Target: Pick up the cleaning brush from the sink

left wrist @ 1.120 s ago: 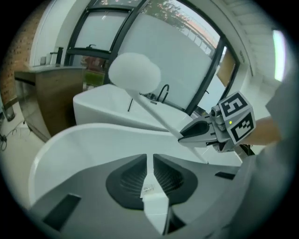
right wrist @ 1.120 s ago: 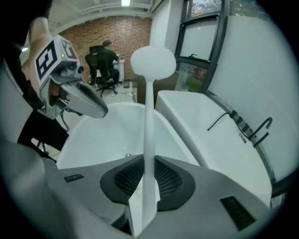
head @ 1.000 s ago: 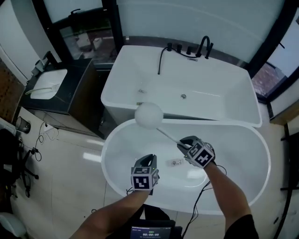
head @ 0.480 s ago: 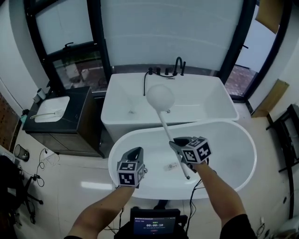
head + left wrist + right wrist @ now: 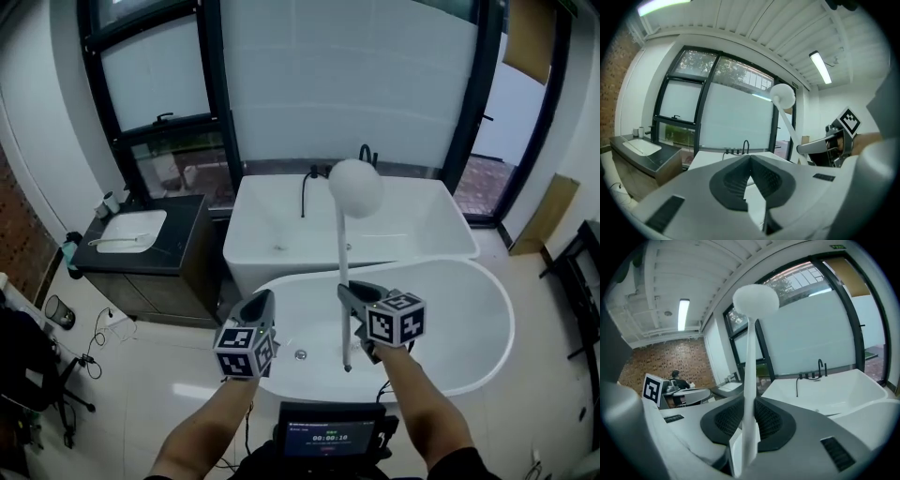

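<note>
Right gripper [image 5: 353, 294] pinches the white handle of the cleaning brush [image 5: 342, 246] toward its lower end. It holds the brush upright with the round head uppermost, well above the oval white tub [image 5: 473, 305]. Left gripper [image 5: 262, 302] hangs just beside it, jaws pressed together on nothing. By this showing the pick-up looks done: the brush is clear of the tub and touches no surface. What seems left is only a steady hold, since the long handle could swing in so low a grip.
</note>
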`<state>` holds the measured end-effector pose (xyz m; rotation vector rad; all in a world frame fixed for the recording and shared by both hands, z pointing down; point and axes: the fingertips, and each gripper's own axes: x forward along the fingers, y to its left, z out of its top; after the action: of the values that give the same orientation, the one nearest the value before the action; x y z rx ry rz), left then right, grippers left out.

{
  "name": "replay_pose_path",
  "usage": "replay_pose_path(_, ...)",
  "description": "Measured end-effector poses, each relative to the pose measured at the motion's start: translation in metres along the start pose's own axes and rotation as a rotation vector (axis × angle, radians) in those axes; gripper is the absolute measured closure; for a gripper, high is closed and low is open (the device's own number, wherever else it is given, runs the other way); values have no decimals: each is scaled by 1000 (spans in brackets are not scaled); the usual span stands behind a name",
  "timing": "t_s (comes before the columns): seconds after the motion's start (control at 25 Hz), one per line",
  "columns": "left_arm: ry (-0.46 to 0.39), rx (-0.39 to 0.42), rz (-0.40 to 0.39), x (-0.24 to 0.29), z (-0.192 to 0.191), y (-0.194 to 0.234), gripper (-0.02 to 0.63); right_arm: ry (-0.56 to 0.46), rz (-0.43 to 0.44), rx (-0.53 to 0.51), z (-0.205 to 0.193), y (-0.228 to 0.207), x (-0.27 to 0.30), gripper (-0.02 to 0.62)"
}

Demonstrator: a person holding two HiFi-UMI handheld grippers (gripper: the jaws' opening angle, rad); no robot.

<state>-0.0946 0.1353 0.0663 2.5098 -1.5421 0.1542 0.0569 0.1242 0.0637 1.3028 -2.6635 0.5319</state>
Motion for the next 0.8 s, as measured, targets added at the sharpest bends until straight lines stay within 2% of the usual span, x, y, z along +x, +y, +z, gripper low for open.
replay_pose_path(0.16, -40, 48, 49, -29, 17, -11, 598, -81, 5, -54, 15, 18, -23, 549)
replay_pose_path(0.36, -92, 30, 89, -83, 22, -3, 597, -232, 47, -52, 19, 70, -46, 549)
replay_pose_path(0.48, -105, 30, 87, -115, 16, 8, 597, -315, 37, -57, 11, 103, -60, 549)
replay_pose_path(0.8, -128, 13, 120, -170, 2, 40, 597, -365, -11, -201, -14, 159, -72, 549)
